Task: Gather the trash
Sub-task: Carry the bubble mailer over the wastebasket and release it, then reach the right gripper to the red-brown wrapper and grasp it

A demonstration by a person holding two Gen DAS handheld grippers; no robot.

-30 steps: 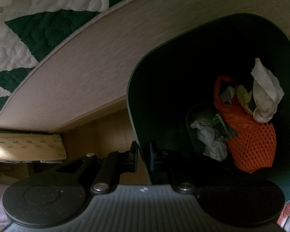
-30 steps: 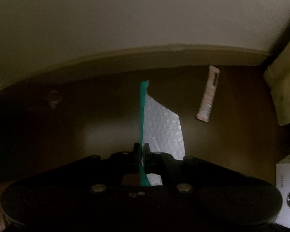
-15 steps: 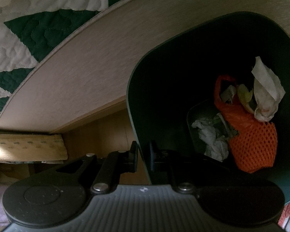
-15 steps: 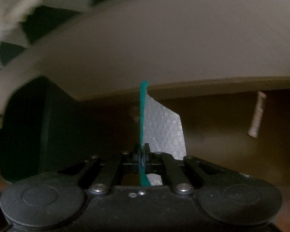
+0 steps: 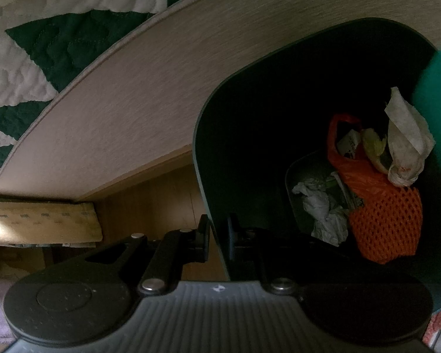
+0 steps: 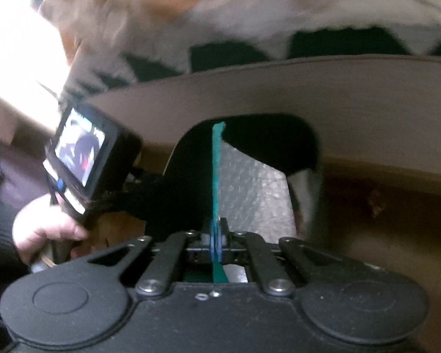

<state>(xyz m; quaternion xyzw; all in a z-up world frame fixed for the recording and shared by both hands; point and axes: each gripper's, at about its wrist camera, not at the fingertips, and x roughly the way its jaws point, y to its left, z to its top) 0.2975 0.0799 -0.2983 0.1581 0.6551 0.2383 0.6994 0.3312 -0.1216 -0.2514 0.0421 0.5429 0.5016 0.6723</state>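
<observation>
My left gripper (image 5: 217, 229) is shut on the rim of a dark green trash bin (image 5: 203, 135) and holds it tilted, mouth toward me. Inside lie an orange mesh bag (image 5: 385, 223), crumpled white tissues (image 5: 323, 209) and a white wrapper (image 5: 405, 135). My right gripper (image 6: 216, 229) is shut on a flat teal and silver wrapper (image 6: 250, 188), held edge-on in front of the bin's dark opening (image 6: 258, 135). The wrapper's teal edge shows blurred at the right of the left wrist view (image 5: 438, 82).
A pale wooden bed frame (image 5: 132, 94) runs behind the bin, with a green and white quilt (image 5: 44, 35) above it. The person's left hand (image 6: 44, 226) and the left gripper's camera body (image 6: 85, 158) show in the right wrist view. The floor (image 6: 382, 206) is brown wood.
My right gripper has swung left and up with the wrapper until it faces the bin's mouth. The wrapper's teal edge has entered the left wrist view. The left gripper and bin have stayed still.
</observation>
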